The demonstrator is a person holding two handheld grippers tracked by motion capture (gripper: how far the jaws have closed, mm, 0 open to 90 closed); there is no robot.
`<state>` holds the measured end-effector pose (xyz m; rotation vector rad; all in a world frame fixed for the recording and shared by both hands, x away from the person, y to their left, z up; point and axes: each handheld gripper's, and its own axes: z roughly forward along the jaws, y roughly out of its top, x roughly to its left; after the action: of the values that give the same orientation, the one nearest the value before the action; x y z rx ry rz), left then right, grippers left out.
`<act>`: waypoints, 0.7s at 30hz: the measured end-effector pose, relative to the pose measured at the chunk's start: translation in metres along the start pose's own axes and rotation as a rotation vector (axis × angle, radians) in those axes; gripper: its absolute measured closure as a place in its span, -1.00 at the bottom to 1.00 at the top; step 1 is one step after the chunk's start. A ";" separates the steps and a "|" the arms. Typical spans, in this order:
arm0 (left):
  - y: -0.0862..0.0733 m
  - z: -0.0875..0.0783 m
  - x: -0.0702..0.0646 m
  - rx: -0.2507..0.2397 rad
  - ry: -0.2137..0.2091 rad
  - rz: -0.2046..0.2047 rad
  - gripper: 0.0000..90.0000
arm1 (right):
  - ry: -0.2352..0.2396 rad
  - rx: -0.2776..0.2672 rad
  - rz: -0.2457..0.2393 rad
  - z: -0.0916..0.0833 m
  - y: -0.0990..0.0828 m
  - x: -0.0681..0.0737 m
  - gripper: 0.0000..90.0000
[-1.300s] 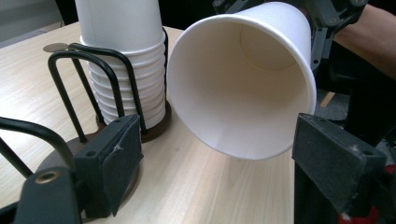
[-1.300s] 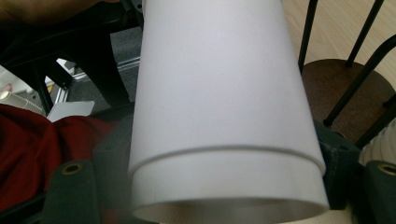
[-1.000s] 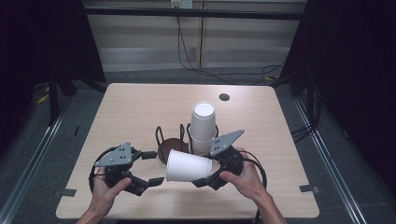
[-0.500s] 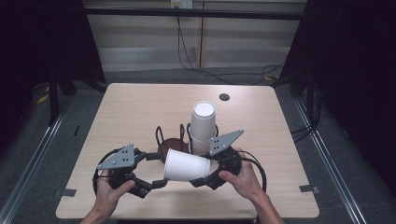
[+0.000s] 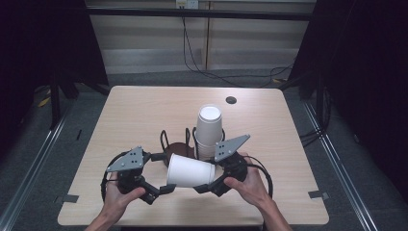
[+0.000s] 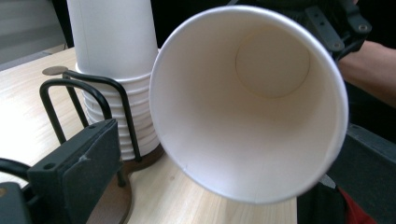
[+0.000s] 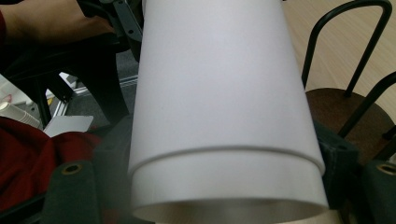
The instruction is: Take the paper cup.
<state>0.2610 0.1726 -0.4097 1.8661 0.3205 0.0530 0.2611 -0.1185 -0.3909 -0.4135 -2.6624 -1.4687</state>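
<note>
Right jaws: the right gripper (image 5: 208,184) squeezes the narrow bottom end of a white paper cup (image 5: 190,171). One black jaw sits on each side of the cup, tight against it.
Left jaws: the left gripper (image 5: 162,172) has its jaws spread wide, and they have just been opening. The open mouth of the cup sits between them, but the jaws do not press on it. In the left gripper view one jaw stands apart from the cup's rim (image 6: 159,88).
Cup: it lies on its side in the air, just above the table (image 5: 144,110). Its wide mouth points to the left gripper and its bottom points to the right gripper. You can look right inside it and see its round floor.
Hands: the left hand (image 5: 120,197) holds the left gripper near the front edge of the table. The right hand (image 5: 250,185) holds the right gripper.
Cup stack: a tall stack of white cups (image 5: 210,131) stands upright just behind the held cup.
Rack: the stack stands in a black wire rack (image 5: 166,139) with a round brown base (image 5: 180,149).
Far side: a small dark round spot (image 5: 231,100) sits near the back edge of the table.
</note>
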 end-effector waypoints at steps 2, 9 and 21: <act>0.000 0.003 0.000 0.005 -0.017 -0.008 -1.00 | 0.003 0.007 0.000 0.001 0.000 0.000 -0.44; 0.002 0.006 -0.001 -0.008 -0.057 -0.018 -1.00 | 0.020 0.016 -0.011 0.006 0.003 0.004 -0.44; 0.003 0.015 -0.008 0.013 -0.051 0.014 -0.95 | 0.026 0.016 -0.014 0.008 0.004 0.004 -0.44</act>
<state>0.2570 0.1562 -0.4110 1.8791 0.2728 0.0127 0.2584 -0.1094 -0.3912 -0.3720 -2.6608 -1.4448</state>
